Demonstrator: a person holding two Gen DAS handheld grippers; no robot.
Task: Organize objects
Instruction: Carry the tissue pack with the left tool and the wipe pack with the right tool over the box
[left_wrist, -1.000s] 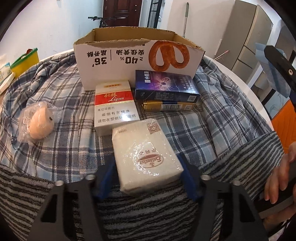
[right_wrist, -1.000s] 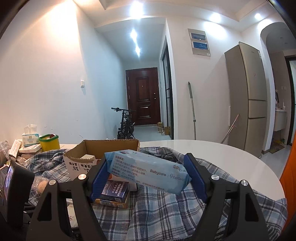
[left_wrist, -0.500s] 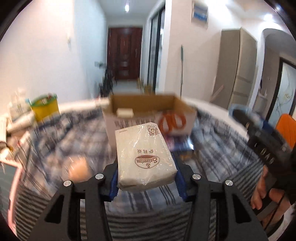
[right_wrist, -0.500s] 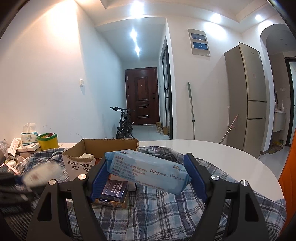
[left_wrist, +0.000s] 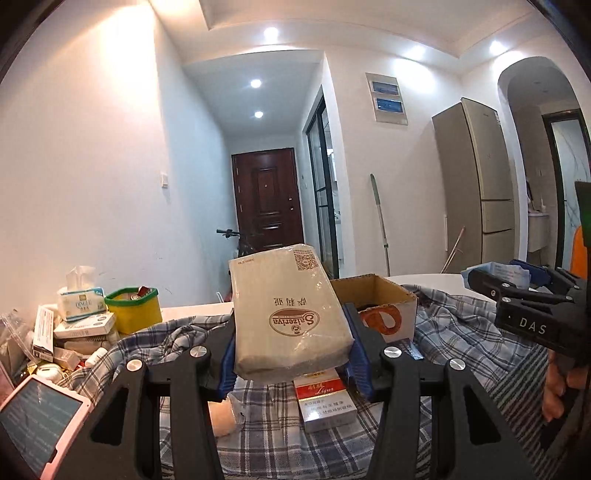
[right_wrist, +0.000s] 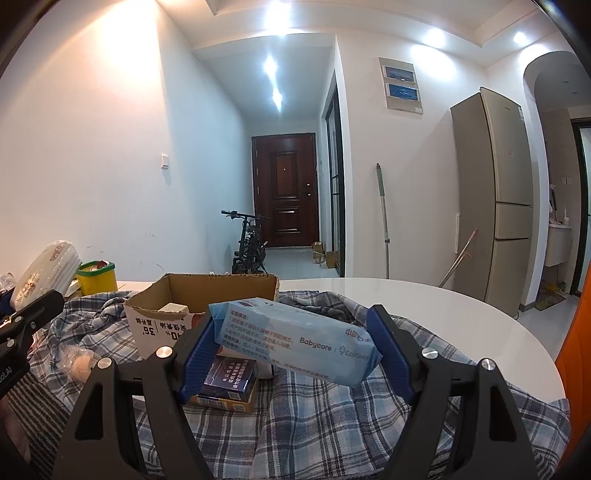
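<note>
On the far left of the bench (right_wrist: 424, 299) sits a pile of small cartons with a yellow tub (left_wrist: 135, 310) beside it; a plaid cloth (right_wrist: 332, 417) covers the middle. The left tool (left_wrist: 291, 343) is raised level above the cloth, pointing down the hallway, its blue pads (left_wrist: 356, 350) clenched on the sides of a beige tissue pack (left_wrist: 290, 314) that tilts up and away from the camera. Below it lie a red-and-white cigarette carton (left_wrist: 325, 400) and a wrapped bun (right_wrist: 79, 363). Behind stands the open cardboard box (right_wrist: 207, 291). To the right, the right tool (right_wrist: 295, 350) is also held level over the cloth, gripping a light blue wipes pack (right_wrist: 295, 338) crosswise, above a dark blue carton (right_wrist: 231, 373) just in front of the box
</note>
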